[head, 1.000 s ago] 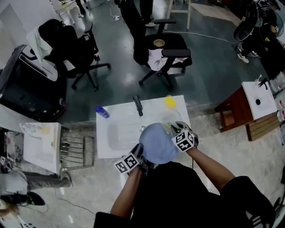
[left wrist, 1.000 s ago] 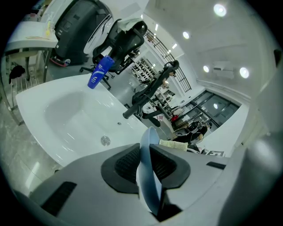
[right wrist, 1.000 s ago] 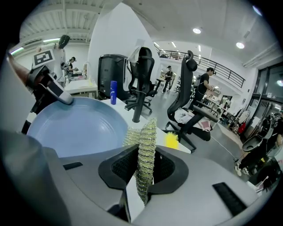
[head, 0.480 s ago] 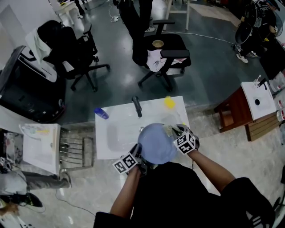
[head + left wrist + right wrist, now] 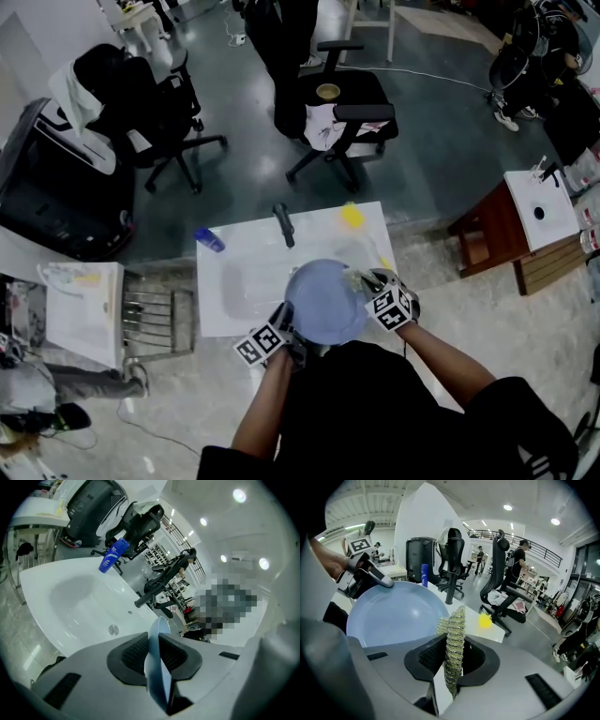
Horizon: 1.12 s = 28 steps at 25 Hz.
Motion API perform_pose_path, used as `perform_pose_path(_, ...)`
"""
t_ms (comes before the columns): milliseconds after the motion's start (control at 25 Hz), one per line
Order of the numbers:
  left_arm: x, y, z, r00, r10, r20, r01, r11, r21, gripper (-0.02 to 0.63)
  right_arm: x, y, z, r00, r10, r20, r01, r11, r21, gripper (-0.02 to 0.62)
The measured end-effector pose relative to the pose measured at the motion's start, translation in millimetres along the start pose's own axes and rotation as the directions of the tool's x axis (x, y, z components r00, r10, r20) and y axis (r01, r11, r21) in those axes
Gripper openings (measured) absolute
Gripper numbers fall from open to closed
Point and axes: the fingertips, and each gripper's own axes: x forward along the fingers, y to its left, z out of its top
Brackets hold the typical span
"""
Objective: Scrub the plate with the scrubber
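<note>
- Left tongs [image 5: 153, 653] are closed partway, pads clamped on the near-left rim of the light-blue plate [image 5: 323, 302]. The plate sits edge-on between the ribbed pads.
- The plate hangs in the air over the near-right part of the white sink counter [image 5: 225, 300], held at that one rim point only.
- Right tongs [image 5: 452, 660] are pinched on the metal mesh scrubber [image 5: 454, 634], squashing it flat, with its tip sticking out past the pads.
- The scrubber tip is at the plate's right rim. I can't tell whether it touches.
- My read on the plate: rigid and glossy, so slippery once wet, and it would likely chip if dropped on the basin. A single rim grip means scrub force levers it, so keep strokes light or near the held side.
- My read on the scrubber: light, springy, compressible and abrasive. The mid-body grip looks fine, and the mesh should bite on the ribbed pads.
</note>
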Motion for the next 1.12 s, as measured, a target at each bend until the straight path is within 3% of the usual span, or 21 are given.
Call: perform_pose_path(1120,-2,23,19,0.994,0.042,0.105,-0.029,0.992,-0.122,0.059,-22,27,5,0.994,0.100,0.043,-0.105,0.985,0.135,0.060)
